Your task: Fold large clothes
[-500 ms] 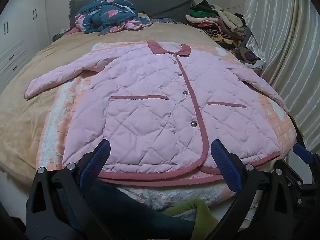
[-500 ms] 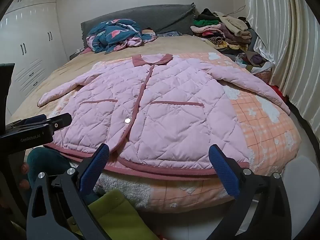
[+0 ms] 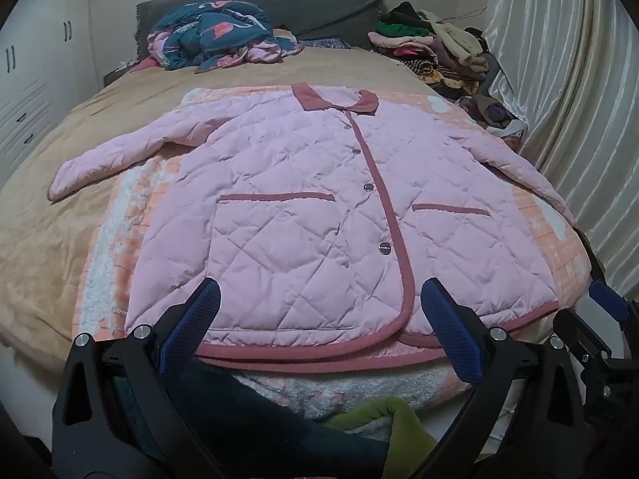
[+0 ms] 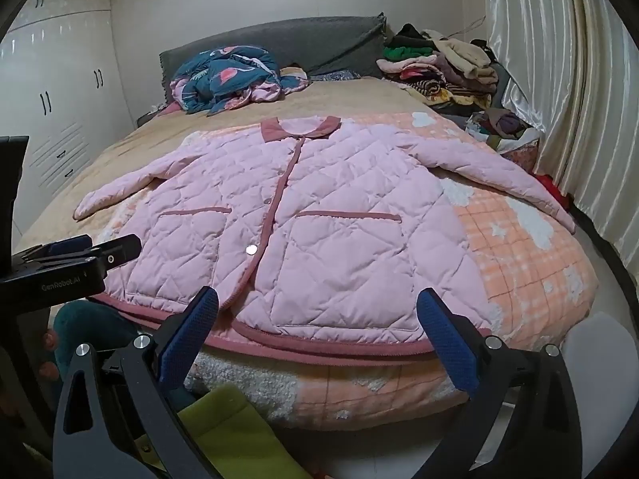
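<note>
jacket [image 3: 303,215]: spread flat, front up, just ahead of my claws, ready for folding.
left claw [image 3: 319,319]: i hold it wide open, empty, over the hem.
right claw [image 4: 319,319]: wide open, empty, beside it.

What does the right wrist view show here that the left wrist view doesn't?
Only the right wrist view shows the left gripper's side and a red item by the curtain. Only the left wrist view shows the right gripper's blue pad at its edge. Both show the pink quilted jacket lying flat and buttoned on the bed, the crumpled blue quilt, the clothes pile, and open, empty jaws.
</note>
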Motion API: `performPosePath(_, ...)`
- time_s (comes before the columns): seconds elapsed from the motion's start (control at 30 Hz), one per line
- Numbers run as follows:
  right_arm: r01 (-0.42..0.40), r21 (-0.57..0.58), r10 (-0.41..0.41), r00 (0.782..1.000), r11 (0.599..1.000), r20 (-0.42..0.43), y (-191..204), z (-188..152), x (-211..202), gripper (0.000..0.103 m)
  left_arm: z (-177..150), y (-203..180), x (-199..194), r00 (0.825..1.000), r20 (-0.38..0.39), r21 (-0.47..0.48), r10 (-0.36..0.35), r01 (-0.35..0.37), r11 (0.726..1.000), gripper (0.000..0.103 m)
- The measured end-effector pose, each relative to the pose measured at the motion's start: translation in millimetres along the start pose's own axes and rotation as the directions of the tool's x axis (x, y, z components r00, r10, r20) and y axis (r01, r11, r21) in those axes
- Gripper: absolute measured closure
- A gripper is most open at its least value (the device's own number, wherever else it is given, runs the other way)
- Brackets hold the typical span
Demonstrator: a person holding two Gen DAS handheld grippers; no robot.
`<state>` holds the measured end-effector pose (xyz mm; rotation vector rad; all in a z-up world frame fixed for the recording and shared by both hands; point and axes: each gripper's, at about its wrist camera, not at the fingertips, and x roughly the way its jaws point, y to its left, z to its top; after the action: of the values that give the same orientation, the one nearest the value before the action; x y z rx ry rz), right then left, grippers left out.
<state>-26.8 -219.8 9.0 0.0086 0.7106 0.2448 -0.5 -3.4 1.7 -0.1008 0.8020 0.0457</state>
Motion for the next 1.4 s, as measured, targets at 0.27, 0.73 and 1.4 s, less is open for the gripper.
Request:
performPosePath(0.27,-0.001,-0.003,0.001,1.0,1.0,0.001,0.4,0.3,0.2,0.004,-1.8,-0.6,0.8,1.0,0.002,0.002,0.002,-0.002,1.0,0.009)
performPosePath(0.73,-0.009,-0.005,0.009,1.0,1.0,0.0,2.2,1.4,-0.3,0.004,0.8,2.4,-2.9,1.0,0.015,0.011,0.004,-0.004,1.0,0.009)
performPosePath(1.4,-0.028,-0.015,0.028,1.0,1.0,0.004,4.2,1.1,1.4,0.004,1.7,1.1,-4.6,1.0,0.021,0.016,0.011,-0.012,1.0,0.009)
